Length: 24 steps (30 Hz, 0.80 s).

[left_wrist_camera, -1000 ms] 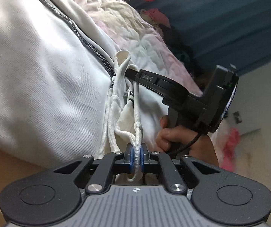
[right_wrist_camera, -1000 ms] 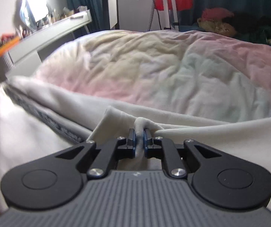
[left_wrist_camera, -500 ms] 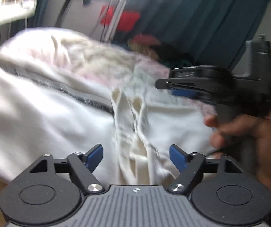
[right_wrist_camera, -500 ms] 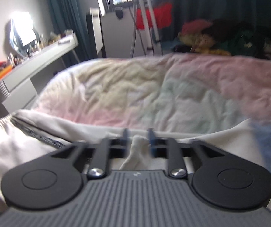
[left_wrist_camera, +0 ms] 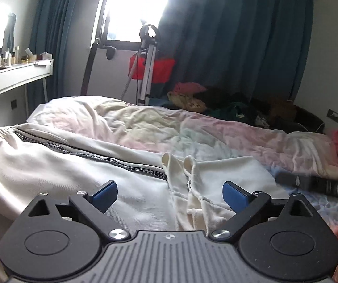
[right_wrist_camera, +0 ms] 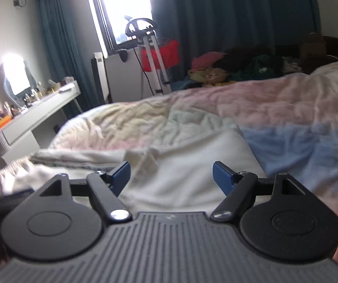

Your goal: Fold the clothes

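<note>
Two grippers showing: left gripper and right gripper are both sitting spread wide, blue pads gripping nothing. One white garment, soft knit with a black lettered stripe and two rounded cuff ends, is lying on the near left of the crumpled pastel bedsheet. Only the left wrist view is showing stripe and cuffs sharply; the right wrist view is blurring them.

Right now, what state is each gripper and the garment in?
Left gripper: open, holding nothing.
Right gripper: open, holding nothing.
White sweatpants: lying flat on the bed, released, black lettered stripe showing.
Drawstring cords: loose on the fabric.
Bedspread: rumpled.
</note>
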Each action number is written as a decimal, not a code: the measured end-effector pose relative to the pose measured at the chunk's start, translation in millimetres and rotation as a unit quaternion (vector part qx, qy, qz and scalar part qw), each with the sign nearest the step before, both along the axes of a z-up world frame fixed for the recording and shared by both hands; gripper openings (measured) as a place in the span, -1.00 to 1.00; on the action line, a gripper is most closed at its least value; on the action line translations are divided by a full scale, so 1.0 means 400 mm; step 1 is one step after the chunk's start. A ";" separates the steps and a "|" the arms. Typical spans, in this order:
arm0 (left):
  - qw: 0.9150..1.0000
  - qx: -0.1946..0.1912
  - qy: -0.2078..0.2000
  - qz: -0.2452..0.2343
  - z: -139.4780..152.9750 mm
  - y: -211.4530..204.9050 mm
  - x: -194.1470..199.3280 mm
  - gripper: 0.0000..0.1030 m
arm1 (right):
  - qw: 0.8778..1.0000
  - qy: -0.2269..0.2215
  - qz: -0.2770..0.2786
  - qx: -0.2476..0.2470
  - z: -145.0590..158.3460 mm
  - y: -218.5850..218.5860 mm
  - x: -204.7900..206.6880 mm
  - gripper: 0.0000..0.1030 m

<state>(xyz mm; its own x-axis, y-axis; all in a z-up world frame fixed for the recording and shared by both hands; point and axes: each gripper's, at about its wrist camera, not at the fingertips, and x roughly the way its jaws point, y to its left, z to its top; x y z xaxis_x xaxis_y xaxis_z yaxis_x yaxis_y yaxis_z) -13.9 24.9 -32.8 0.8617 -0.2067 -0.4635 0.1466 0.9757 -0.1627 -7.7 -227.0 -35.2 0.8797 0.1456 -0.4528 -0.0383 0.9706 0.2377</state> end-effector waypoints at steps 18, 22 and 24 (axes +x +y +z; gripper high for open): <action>0.928 -0.255 0.097 0.255 -0.030 0.399 0.099 0.85 | 0.998 0.014 -0.062 -0.012 -0.068 -0.022 0.007 0.52; 0.899 -0.252 0.080 0.350 0.001 0.562 0.083 0.85 | 0.998 0.016 -0.055 -0.015 -0.075 -0.015 0.008 0.52; 0.890 -0.251 0.076 0.373 0.000 0.625 0.071 0.84 | 0.998 0.019 -0.051 -0.014 -0.079 -0.010 0.012 0.52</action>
<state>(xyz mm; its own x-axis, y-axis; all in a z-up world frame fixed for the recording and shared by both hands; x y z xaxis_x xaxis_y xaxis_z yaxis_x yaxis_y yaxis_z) 14.4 274.7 -32.6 0.7814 0.1829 -0.5966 -0.5724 0.5906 -0.5688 -3.0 -231.1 -67.0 0.8713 0.0417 -0.4890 0.0706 0.9753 0.2091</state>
